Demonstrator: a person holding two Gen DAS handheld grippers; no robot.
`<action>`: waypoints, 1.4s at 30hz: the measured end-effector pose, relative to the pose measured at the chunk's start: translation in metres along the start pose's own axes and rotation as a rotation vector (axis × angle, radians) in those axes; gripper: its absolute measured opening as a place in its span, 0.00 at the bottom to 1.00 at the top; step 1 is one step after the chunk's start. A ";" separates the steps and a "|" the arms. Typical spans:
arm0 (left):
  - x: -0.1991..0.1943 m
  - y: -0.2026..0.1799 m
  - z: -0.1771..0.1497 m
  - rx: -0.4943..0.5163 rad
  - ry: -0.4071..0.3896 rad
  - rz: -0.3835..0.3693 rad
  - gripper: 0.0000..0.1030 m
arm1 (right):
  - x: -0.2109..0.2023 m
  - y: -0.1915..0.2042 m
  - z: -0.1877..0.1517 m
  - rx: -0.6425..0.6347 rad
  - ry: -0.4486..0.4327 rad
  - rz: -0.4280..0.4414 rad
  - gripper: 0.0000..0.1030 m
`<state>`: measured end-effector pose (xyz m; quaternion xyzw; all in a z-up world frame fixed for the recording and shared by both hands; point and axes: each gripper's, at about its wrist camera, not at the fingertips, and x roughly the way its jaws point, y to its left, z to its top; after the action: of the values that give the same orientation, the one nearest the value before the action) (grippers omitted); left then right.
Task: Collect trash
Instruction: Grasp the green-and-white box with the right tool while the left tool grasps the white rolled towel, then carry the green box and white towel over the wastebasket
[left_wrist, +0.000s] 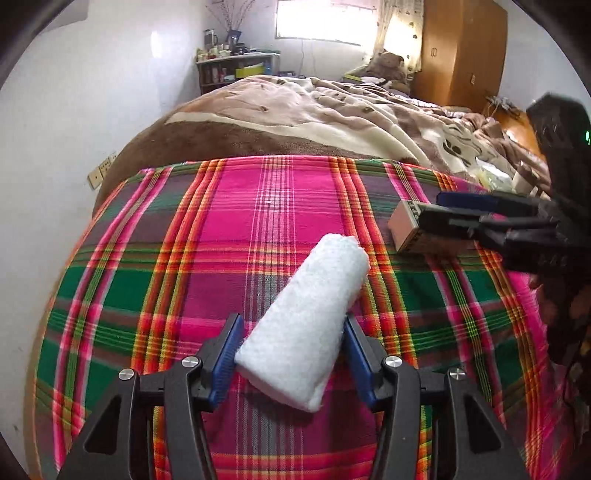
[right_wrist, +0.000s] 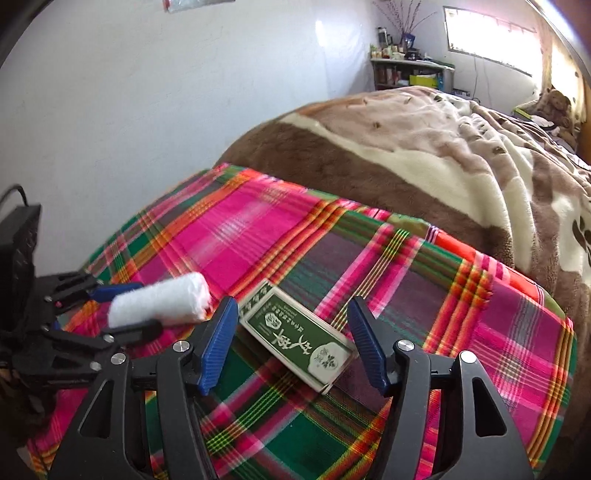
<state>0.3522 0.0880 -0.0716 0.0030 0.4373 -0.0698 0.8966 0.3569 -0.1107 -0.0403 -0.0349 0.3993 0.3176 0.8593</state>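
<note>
Soft white terry, that's the rolled towel lying on the plaid cloth, bracketed by the left gripper, jaws wide and not yet pinching (pads just beside its flanks). It should squash easily, so grip mid-roll. Alongside, the right gripper straddles the green cardboard box, jaws spread, nothing held. Light and stiff by the look of it, and best taken across its narrow sides.

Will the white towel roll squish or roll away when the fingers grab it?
The towel roll looks fluffy, so it will probably squish a little between the left gripper's fingers. It likely feels light. Its round shape might roll on the plaid cloth if nudged sideways.
</note>
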 end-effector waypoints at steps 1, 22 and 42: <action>0.000 0.002 0.000 -0.014 -0.004 0.001 0.52 | 0.001 0.001 -0.002 -0.007 0.000 -0.001 0.64; 0.006 -0.006 0.009 -0.010 -0.016 -0.049 0.43 | 0.003 0.008 -0.012 0.020 0.054 -0.054 0.41; -0.084 -0.053 -0.018 0.011 -0.123 -0.123 0.34 | -0.083 0.029 -0.048 0.103 -0.070 -0.078 0.33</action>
<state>0.2799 0.0469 -0.0136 -0.0232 0.3806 -0.1270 0.9157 0.2691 -0.1459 -0.0085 0.0050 0.3833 0.2636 0.8852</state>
